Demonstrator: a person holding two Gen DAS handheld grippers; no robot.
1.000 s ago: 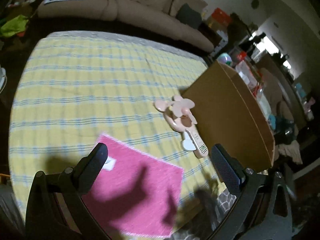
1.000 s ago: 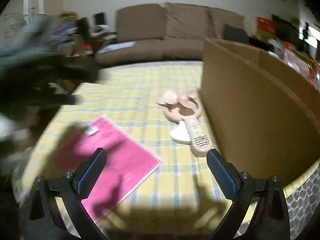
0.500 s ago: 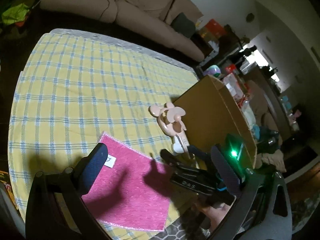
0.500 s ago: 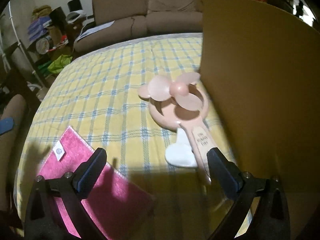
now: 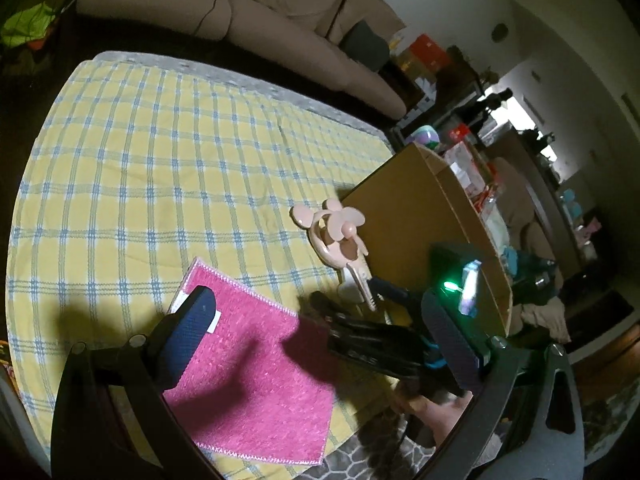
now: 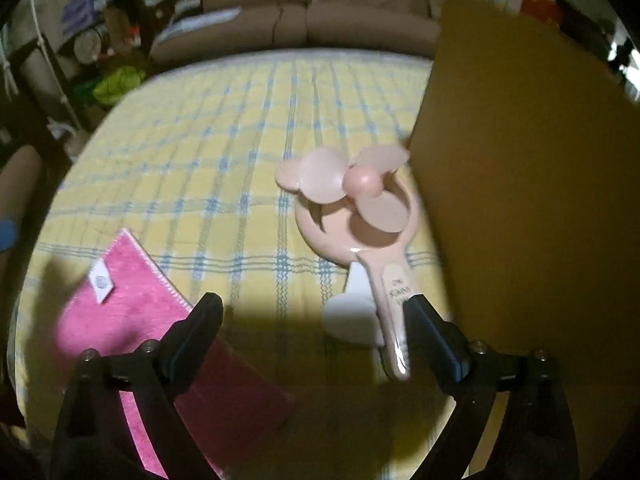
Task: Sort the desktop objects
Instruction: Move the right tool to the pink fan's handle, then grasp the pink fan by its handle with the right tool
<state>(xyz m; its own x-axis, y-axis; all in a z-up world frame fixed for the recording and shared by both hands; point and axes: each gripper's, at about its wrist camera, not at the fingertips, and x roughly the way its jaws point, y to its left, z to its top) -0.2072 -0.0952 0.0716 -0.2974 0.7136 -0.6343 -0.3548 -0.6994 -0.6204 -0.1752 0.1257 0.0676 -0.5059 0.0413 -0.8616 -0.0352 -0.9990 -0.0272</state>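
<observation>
A pink handheld fan (image 6: 360,200) lies on the yellow checked tablecloth (image 6: 208,168), close against a tall cardboard box (image 6: 520,200). My right gripper (image 6: 312,301) points down over the fan's handle (image 6: 394,304). Its jaws are closing, with the handle between them close to the right finger, and the pads are not pressing on it. A white heart-shaped piece (image 6: 352,316) lies beside the handle. In the left wrist view my left gripper (image 5: 317,294) hangs open above a pink cloth (image 5: 248,372), and the right gripper (image 5: 352,294) reaches in to the fan (image 5: 340,232).
The cardboard box (image 5: 404,216) stands open-topped at the table's right edge. A beige sofa (image 5: 280,20) runs behind the table, with cluttered shelves to the right. A hand (image 5: 432,412) holds the right gripper. The pink cloth (image 6: 120,308) lies to the fan's left.
The right gripper has moved forward and tipped down until the fan's handle sits between its fingers, and it has come into the left wrist view. The left gripper has hardly moved.
</observation>
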